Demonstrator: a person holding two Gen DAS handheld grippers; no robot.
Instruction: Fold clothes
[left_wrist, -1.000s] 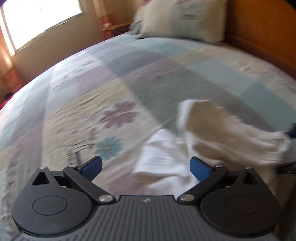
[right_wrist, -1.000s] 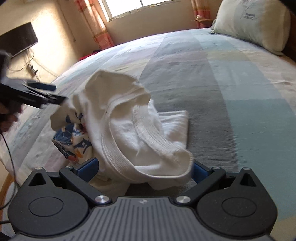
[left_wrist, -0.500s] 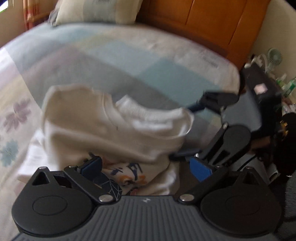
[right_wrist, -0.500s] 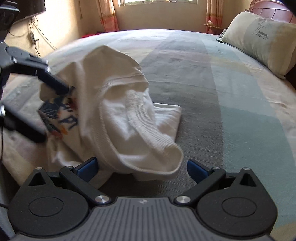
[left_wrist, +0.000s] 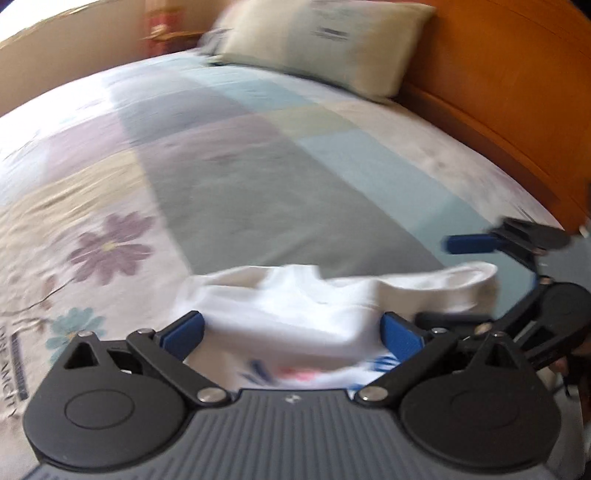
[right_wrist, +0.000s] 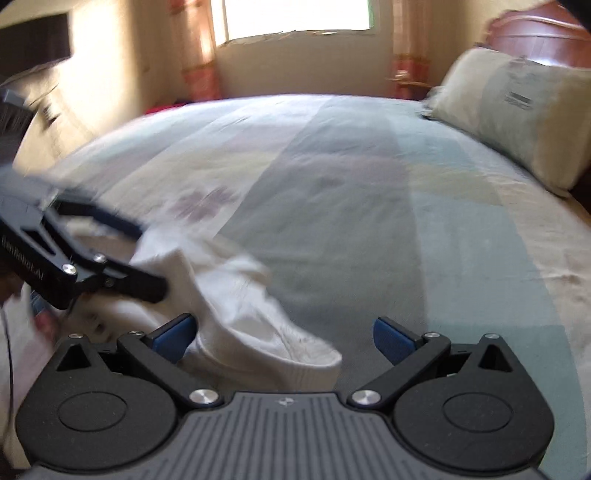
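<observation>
A white T-shirt (left_wrist: 295, 306) with a colourful print lies crumpled near the front edge of the patchwork bedspread (left_wrist: 258, 166). My left gripper (left_wrist: 291, 332) is open, its blue fingers wide apart on either side of the cloth. In the left wrist view my right gripper (left_wrist: 458, 280) reaches in from the right at the shirt's ribbed collar end. The right wrist view shows the shirt (right_wrist: 236, 295) with its collar lying between the spread fingers of my open right gripper (right_wrist: 284, 334). My left gripper (right_wrist: 147, 258) sits over the shirt's left part there. The picture is blurred.
A pale pillow (left_wrist: 325, 40) leans against the orange wooden headboard (left_wrist: 498, 74) at the far end of the bed. The right wrist view shows the pillow (right_wrist: 517, 110), a bright window (right_wrist: 295, 14) with curtains, and a dark screen (right_wrist: 33, 51) on the left wall.
The shirt stood up in a tall mound; it now lies lower and flatter on the bed. Both grippers have swung, the left view turning back toward the pillow.
</observation>
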